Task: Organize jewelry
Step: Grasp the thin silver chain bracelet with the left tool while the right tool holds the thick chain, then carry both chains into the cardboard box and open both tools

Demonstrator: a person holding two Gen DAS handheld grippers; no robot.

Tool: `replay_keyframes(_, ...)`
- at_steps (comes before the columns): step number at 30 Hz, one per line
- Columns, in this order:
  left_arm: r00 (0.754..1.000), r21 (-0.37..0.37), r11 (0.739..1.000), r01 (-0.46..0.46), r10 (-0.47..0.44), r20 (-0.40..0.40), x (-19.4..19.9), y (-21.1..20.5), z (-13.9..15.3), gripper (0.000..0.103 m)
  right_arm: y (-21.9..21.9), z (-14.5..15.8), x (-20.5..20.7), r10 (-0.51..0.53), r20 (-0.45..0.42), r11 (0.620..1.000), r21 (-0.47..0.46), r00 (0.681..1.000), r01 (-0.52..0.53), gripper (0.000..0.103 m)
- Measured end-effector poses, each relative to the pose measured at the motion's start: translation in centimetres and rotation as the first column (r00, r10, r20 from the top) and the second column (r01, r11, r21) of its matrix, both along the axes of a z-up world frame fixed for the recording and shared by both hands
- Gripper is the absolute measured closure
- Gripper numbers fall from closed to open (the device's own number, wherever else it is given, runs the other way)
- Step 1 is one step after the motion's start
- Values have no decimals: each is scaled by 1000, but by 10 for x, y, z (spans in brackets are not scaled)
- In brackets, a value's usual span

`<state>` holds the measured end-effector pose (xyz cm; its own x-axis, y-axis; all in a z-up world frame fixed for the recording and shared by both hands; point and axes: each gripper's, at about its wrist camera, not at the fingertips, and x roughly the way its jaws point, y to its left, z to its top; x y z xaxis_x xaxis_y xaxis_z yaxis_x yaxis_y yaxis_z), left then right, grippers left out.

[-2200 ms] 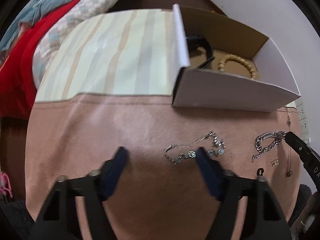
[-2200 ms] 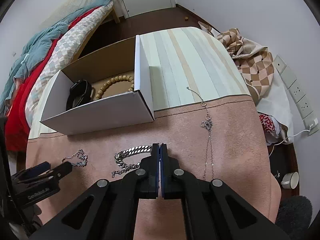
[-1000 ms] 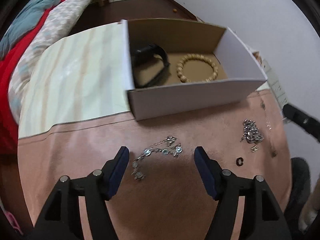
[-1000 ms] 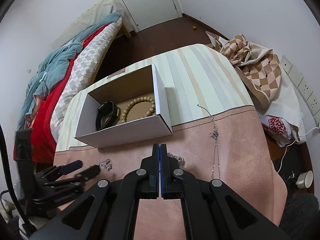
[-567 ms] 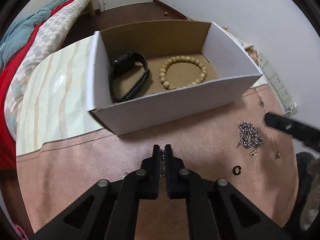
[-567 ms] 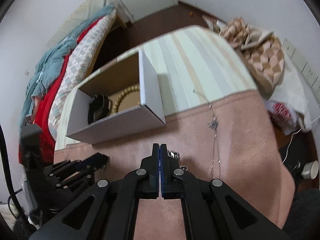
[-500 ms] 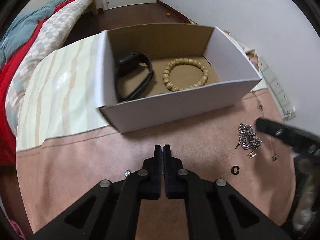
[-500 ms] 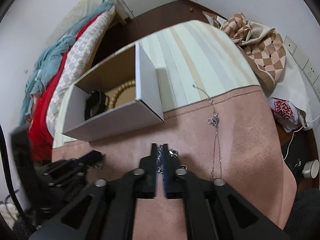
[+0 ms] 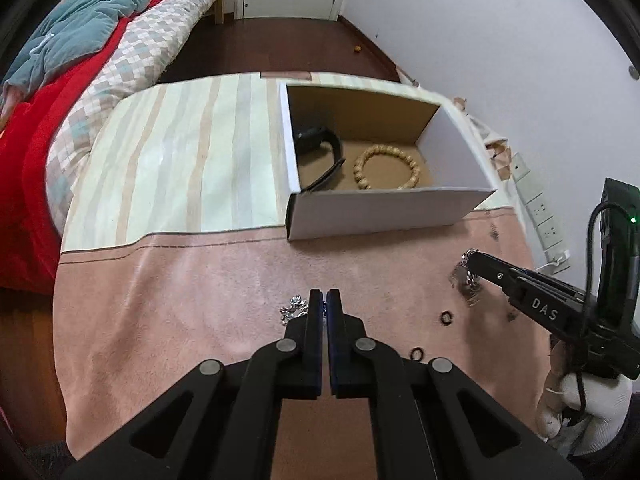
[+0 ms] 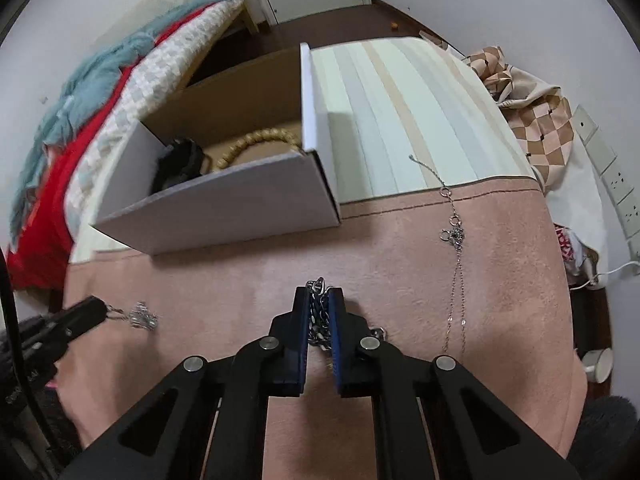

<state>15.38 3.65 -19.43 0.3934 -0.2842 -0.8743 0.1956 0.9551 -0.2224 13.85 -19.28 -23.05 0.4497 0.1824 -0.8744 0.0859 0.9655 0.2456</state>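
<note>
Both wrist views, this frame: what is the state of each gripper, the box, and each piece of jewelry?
Left gripper: shut on thin silver chain.
Right gripper: shut on chunky silver chain.
Cardboard box: open, no lid.
Black band: lying in box.
Beaded bracelet: lying in box.
Long necklace: stretched out on cloth, untouched.
Two dark rings: loose on cloth.

left gripper [image 9: 324, 298] jaws pinched together, right gripper [image 10: 319, 296] jaws clamped, both low
</note>
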Motion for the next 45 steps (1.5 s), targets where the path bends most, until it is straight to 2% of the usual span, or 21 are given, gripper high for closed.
replay_keyframes(6,999,-71,997,7,-4,38,2,3,35,103,0,54,-6,11,89,996,87,996,-19,96)
replay_keyframes(13,991,-158,987,36,-14,135,25,-3,99,103,4,126,5,49,201,985,152,978,-80,96)
replay_keyframes(16,983,-158,986,55,-26,182,42,-9,122,103,6,149,21,72,230,981,157,970,-110,96)
replay_keyframes(20,976,-138,988,71,-40,215,68,-20,136,103,12,160,55,111,237,983,115,965,-142,96)
replay_keyframes(23,980,-117,990,75,-52,191,89,-28,126,103,13,150,82,128,200,982,111,971,-152,96)
replay_keyframes(27,992,-94,993,67,-56,110,105,-32,91,103,12,121,119,154,120,981,101,981,-166,96)
replay_keyframes(33,998,-72,997,8,-12,-55,116,-29,34,102,10,85,150,188,35,981,44,982,-189,96)
replay_keyframes(35,994,-29,999,-33,29,-104,118,-28,22,99,8,77,157,187,19,982,32,982,-188,96)
replay_keyframes(38,989,9,998,-58,59,-136,118,-29,12,98,6,68,169,191,-13,981,28,982,-190,95)
replay_keyframes(41,989,43,996,-77,81,-122,116,-29,12,98,4,64,173,182,-35,983,16,983,-182,94)
replay_keyframes(42,990,51,995,-81,87,-113,116,-29,14,98,3,64,173,177,-36,984,9,984,-177,90)
replay_keyframes(43,990,58,994,-88,93,-105,116,-29,16,94,2,66,171,173,-34,985,6,984,-173,78)
replay_keyframes(44,990,67,993,-95,102,-96,115,-27,19,79,0,67,169,167,-32,986,1,985,-167,67)
replay_keyframes(45,991,65,993,-99,105,-87,114,-26,21,70,-1,70,167,158,-27,987,-4,987,-159,64)
